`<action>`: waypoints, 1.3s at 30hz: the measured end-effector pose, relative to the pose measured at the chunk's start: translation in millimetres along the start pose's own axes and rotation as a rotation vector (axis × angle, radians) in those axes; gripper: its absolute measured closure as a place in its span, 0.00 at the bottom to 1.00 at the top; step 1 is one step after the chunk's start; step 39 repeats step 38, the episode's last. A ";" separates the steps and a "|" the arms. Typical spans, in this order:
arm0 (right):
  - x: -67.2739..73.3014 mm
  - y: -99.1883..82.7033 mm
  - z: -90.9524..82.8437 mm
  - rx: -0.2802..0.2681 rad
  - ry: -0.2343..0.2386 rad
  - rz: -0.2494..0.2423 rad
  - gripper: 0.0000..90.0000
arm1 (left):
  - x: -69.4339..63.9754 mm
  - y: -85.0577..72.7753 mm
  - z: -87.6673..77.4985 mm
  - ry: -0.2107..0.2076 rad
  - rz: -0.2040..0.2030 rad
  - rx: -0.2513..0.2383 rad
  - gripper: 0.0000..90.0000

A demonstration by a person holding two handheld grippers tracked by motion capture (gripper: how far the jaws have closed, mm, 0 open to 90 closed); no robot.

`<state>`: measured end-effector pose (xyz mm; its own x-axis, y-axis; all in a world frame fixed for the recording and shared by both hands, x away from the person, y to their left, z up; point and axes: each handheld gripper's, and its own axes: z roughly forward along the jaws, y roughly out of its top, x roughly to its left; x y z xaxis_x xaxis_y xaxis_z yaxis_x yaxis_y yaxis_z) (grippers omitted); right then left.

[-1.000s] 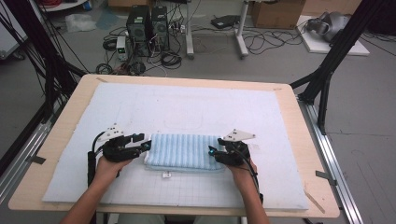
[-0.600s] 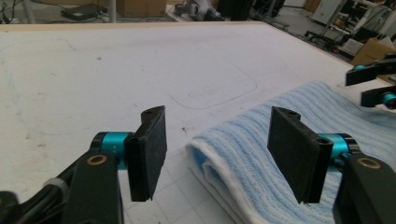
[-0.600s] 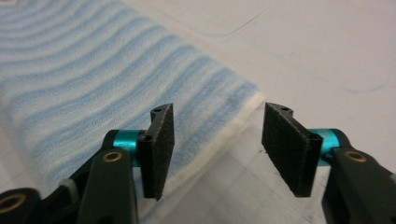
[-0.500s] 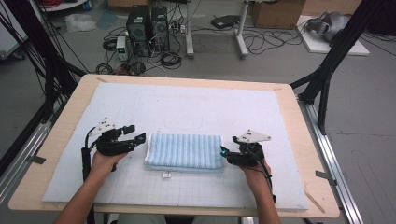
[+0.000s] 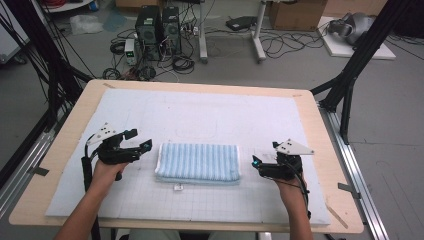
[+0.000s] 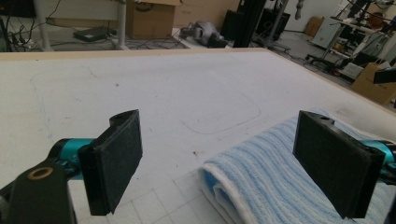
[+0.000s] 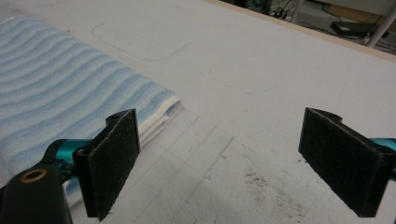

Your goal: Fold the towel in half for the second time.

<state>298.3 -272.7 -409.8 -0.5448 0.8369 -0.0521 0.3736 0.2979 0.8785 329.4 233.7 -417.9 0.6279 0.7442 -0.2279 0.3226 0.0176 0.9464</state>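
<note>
A folded blue-and-white striped towel (image 5: 197, 162) lies flat on the white mat. To its left is my left gripper (image 5: 139, 139), a short gap from the towel's left end. Its jaws have just been opening and stand open with nothing pressed between them. In the left gripper view the left gripper (image 6: 224, 163) looks over the towel's (image 6: 261, 186) near corner. My right gripper (image 5: 265, 154) sits off the towel's right end, also just opened and open. In the right gripper view the right gripper (image 7: 229, 163) has bare mat between its pads, with the towel (image 7: 60, 93) to the left.
A white gridded mat (image 5: 210, 115) covers most of the wooden table (image 5: 320, 150). A small white tag (image 5: 177, 188) lies just in front of the towel. Black frame legs stand at both sides, and computers and cables sit on the floor beyond the far edge.
Both grippers have let go of the towel's ends and pulled outward, the right one farther. Their jaws have spread wide. The towel stays folded in place.
</note>
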 end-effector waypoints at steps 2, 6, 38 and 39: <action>-1.5 0.6 -3.8 -0.014 -0.011 0.005 0.13 | -0.5 0.5 -1.3 0.000 0.008 -0.001 0.18; -0.1 2.0 -6.5 -0.016 -0.020 0.001 0.13 | -1.2 0.0 -4.3 -0.002 0.018 0.003 0.19; -1.1 -2.5 -6.1 -0.038 -0.042 0.042 0.13 | 2.2 -4.0 -4.8 -0.003 0.028 0.019 0.21; -1.1 -2.5 -6.1 -0.038 -0.042 0.042 0.13 | 2.2 -4.0 -4.8 -0.003 0.028 0.019 0.21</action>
